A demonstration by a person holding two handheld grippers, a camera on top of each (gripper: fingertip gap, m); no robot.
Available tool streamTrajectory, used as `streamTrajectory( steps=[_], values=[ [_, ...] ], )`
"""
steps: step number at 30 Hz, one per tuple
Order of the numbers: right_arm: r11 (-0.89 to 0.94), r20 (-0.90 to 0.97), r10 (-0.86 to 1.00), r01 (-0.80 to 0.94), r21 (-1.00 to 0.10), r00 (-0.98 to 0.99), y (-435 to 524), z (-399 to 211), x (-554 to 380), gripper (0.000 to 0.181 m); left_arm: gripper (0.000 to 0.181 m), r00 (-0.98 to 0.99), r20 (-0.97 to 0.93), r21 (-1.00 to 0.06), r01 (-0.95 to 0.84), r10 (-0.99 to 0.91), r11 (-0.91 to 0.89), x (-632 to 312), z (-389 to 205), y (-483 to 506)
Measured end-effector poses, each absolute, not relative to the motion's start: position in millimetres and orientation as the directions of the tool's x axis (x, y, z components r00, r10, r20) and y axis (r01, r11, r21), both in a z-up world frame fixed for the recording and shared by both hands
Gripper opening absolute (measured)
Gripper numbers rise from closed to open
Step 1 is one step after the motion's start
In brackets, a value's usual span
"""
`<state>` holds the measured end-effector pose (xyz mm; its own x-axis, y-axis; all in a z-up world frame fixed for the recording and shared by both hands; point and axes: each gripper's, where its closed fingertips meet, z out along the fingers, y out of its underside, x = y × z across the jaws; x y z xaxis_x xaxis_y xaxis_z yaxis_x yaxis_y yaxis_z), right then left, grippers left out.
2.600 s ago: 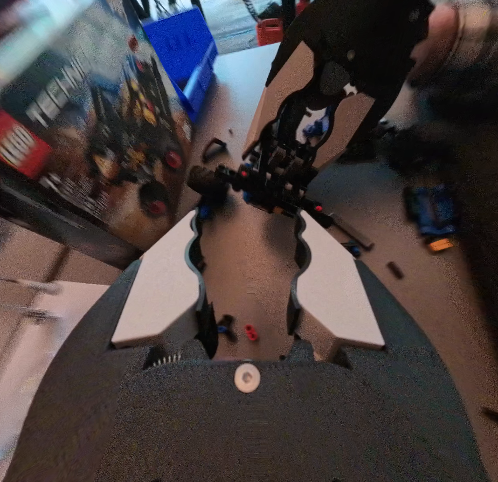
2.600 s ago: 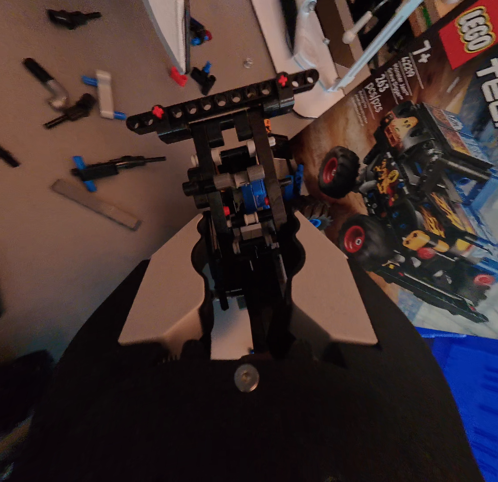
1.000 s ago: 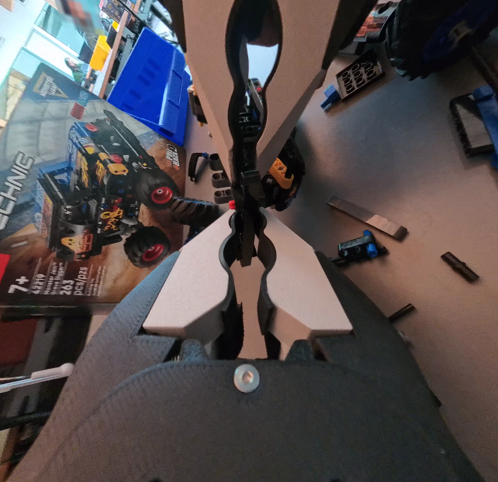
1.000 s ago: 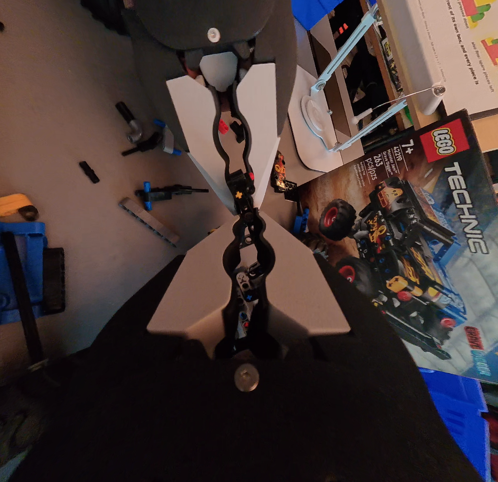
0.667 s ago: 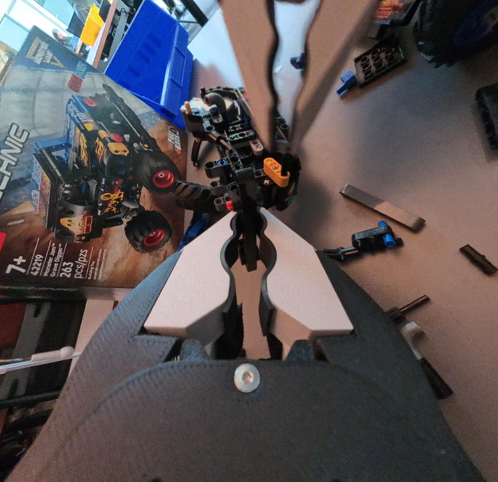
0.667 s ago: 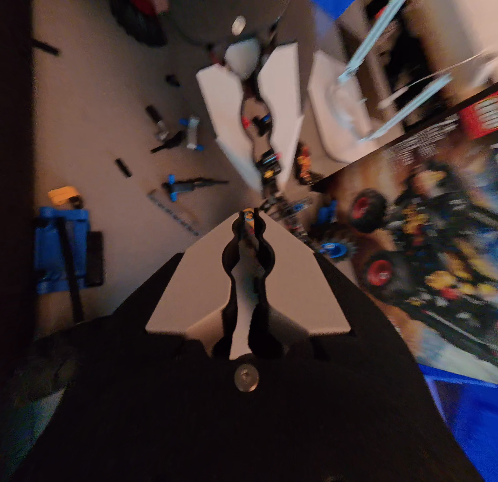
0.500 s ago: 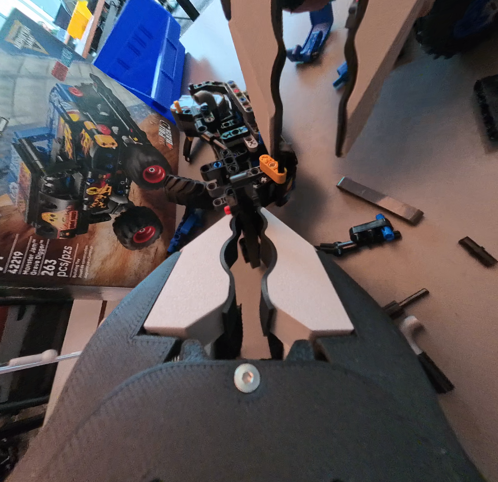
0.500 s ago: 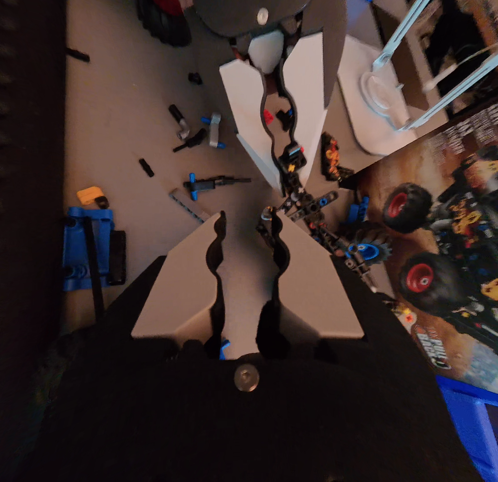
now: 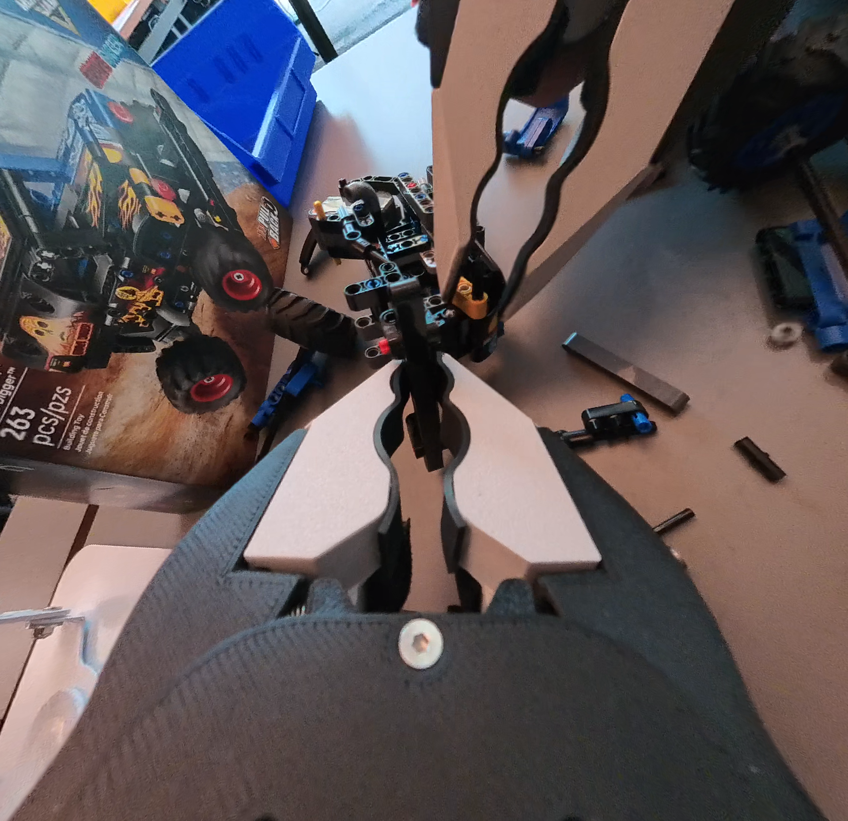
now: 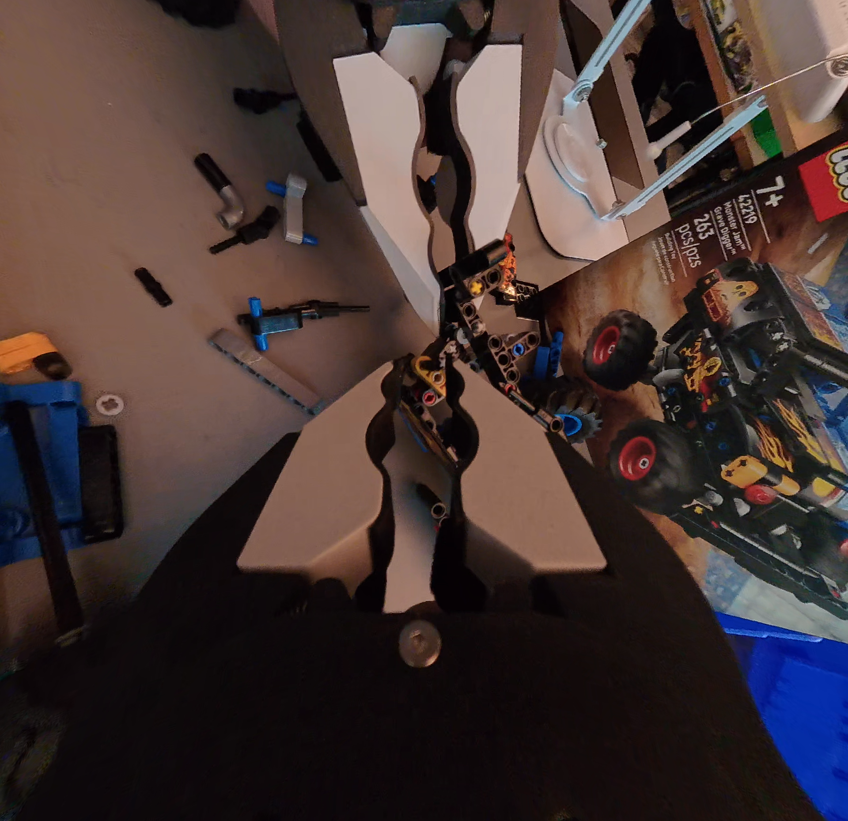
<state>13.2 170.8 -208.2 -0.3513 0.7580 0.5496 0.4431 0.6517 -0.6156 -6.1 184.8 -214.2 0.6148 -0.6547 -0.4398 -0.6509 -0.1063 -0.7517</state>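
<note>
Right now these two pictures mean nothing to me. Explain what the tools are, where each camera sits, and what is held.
There is no robot. A person holds two hand tools, each with two fingers and a camera that looks along them.

In the left wrist view, the left gripper is clamped on a black beam of a half-built toy truck frame.

In the right wrist view, the right gripper faces it. Its fingers are apart on either side of the frame's other end. I cannot tell whether they press it.

On the table lie a toy box, a loose tyre, a grey bar and small pins. A blue bin stands behind.
</note>
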Motion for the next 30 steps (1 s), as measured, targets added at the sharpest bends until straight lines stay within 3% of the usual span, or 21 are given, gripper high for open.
streamTrajectory(
  steps=[7, 13, 18, 24, 27, 28, 30],
  values=[
    [0.553, 0.448, 0.833, 0.443, -0.706, -0.326, 170, -202, 11, 0.009, 0.008, 0.634, -0.407, -0.779, -0.616, -0.657, -0.112, -4, -211, 185],
    [0.594, 0.486, 0.804, 0.463, -0.658, -0.342, 169, -207, 10, 0.005, 0.006, 0.658, -0.369, -0.794, -0.591, -0.656, -0.146, -4, -212, 187],
    [0.509, 0.401, 0.857, 0.416, -0.754, -0.323, 166, -196, 9, 0.004, 0.007, 0.687, -0.289, -0.837, -0.520, -0.667, -0.172, -6, -205, 186],
    [0.529, 0.406, 0.844, 0.419, -0.738, -0.352, 156, -200, 10, 0.004, 0.009, 0.679, -0.242, -0.838, -0.506, -0.694, -0.203, -4, -208, 181],
    [0.476, 0.382, 0.873, 0.364, -0.801, -0.301, 161, -183, 10, 0.011, 0.007, 0.680, -0.258, -0.839, -0.510, -0.686, -0.189, -5, -204, 182],
    [0.471, 0.395, 0.878, 0.348, -0.810, -0.269, 164, -176, 9, 0.021, 0.007, 0.687, -0.263, -0.839, -0.510, -0.678, -0.191, -7, -205, 183],
    [0.516, 0.459, 0.857, 0.379, -0.769, -0.235, 169, -178, 5, 0.032, 0.007, 0.694, -0.257, -0.841, -0.504, -0.673, -0.198, -8, -205, 184]
  ],
)
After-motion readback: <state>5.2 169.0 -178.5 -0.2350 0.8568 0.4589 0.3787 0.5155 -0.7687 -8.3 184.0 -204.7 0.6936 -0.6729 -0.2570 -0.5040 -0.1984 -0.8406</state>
